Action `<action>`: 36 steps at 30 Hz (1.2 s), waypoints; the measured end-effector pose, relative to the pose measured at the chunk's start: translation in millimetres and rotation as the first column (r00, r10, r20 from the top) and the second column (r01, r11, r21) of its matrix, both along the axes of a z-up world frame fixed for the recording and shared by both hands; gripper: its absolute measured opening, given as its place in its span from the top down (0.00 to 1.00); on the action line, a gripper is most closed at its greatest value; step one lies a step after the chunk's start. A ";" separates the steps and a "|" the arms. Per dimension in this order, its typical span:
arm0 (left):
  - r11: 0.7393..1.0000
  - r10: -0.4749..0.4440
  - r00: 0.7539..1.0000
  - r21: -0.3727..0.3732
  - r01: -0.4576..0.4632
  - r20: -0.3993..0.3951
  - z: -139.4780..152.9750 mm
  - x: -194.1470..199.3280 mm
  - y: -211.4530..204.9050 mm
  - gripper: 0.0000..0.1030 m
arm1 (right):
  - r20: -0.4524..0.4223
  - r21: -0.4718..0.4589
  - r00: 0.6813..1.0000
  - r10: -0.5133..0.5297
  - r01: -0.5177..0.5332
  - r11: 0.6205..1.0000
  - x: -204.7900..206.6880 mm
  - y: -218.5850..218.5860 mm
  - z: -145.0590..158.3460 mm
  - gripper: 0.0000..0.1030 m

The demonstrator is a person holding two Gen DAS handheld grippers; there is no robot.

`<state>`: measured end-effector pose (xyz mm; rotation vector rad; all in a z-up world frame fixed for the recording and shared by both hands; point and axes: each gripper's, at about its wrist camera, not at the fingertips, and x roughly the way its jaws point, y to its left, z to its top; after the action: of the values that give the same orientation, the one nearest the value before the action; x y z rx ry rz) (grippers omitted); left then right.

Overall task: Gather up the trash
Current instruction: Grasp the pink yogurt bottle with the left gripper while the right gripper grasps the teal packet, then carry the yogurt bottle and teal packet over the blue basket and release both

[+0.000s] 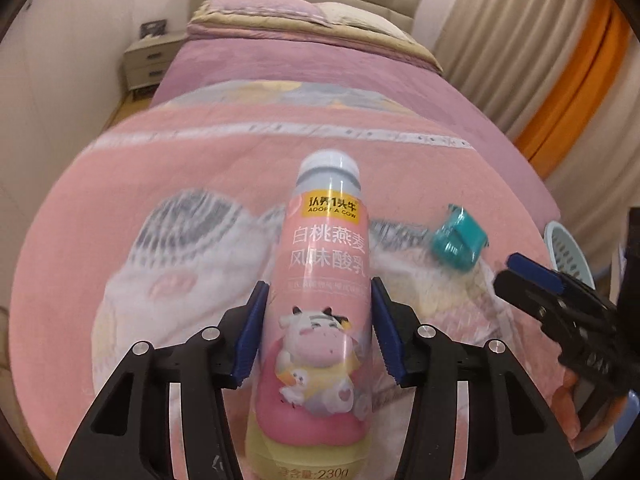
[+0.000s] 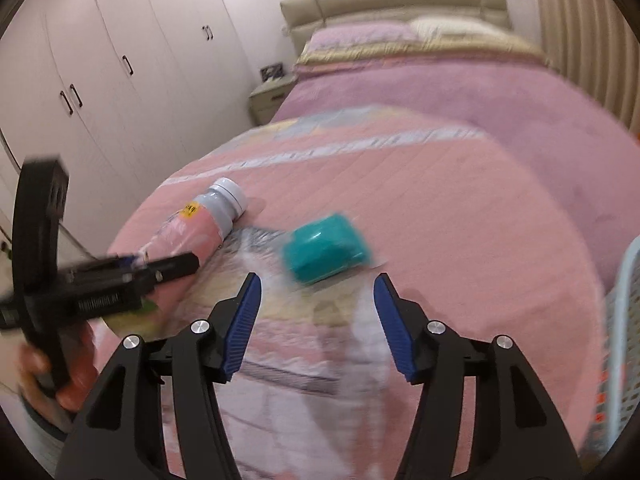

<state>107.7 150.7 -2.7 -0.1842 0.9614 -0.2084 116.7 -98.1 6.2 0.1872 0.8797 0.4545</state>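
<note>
Nearest in your L wrist view: left gripper [image 1: 318,332] has its blue pads [image 1: 251,336] on both sides of the yogurt bottle [image 1: 324,280], pressed against the label w/ no gap showing, so it's clamped on the bottle's mid-body. Bottle is pink, cartoon cow on label, grey-white cap pointing away from you up the bed. From the R wrist view the same bottle [image 2: 208,220] lies tilted on the pink quilt [image 2: 460,220], cap end toward the headboard, w/ your L tool gripping its lower end. Your hand [image 2: 68,372] shows under that tool at the far left edge.

Right gripper [image 2: 318,324]: jaws part-open, nothing btwn the pads, only quilt and a crinkled clear plastic wrapper [image 2: 360,320] under them. Pads not touching anything.

Just beyond the R fingertips: teal packet [image 2: 326,254], crumpled, resting on the quilt, slightly blurred. It sits right of the bottle's cap end, apart from it. In L view the same packet [image 1: 458,242] is right of the bottle, near your R tool's tip.

Right edge: pale blue perforated basket [image 2: 624,320] beside the bed.

Farther: purple blanket [image 1: 320,68], pillows, beige headboard [image 2: 396,4]. Nightstand [image 1: 146,64] left of bed; white wardrobe [image 2: 100,80] along left wall; curtains [image 1: 532,40] on the right.
</note>
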 end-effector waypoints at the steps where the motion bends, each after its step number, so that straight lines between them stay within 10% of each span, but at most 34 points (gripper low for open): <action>1: 1.000 0.005 1.000 -0.013 -0.005 0.011 -0.6 -3.8 2.2 0.53 | -0.027 0.003 1.000 0.006 -0.006 1.000 3.9 3.9 -2.3 0.47; 8: 0.997 0.011 0.998 -0.077 -0.006 0.067 -11.5 -10.7 6.4 0.53 | -0.092 0.000 0.996 -0.017 0.017 1.000 21.1 9.7 -9.1 0.46; 20: 1.000 -0.006 0.996 0.018 0.004 0.090 -12.2 -11.7 -7.6 0.54 | -0.022 -0.142 0.997 -0.072 0.068 0.988 40.5 44.7 -12.3 0.47; 22: 1.000 -0.004 0.996 0.028 0.001 0.091 -12.5 -12.3 -8.2 0.54 | -0.003 -0.187 0.996 -0.085 0.083 0.979 36.6 47.6 -11.8 0.59; 36: 0.997 -0.048 0.980 -0.057 0.061 0.195 27.9 -43.6 -47.9 0.55 | 0.133 -0.055 0.981 -0.142 0.151 0.987 -21.2 -18.0 33.7 0.67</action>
<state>64.1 102.8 25.2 -0.1917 0.7674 -0.3019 95.4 -116.2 39.8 0.1599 0.7477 0.2964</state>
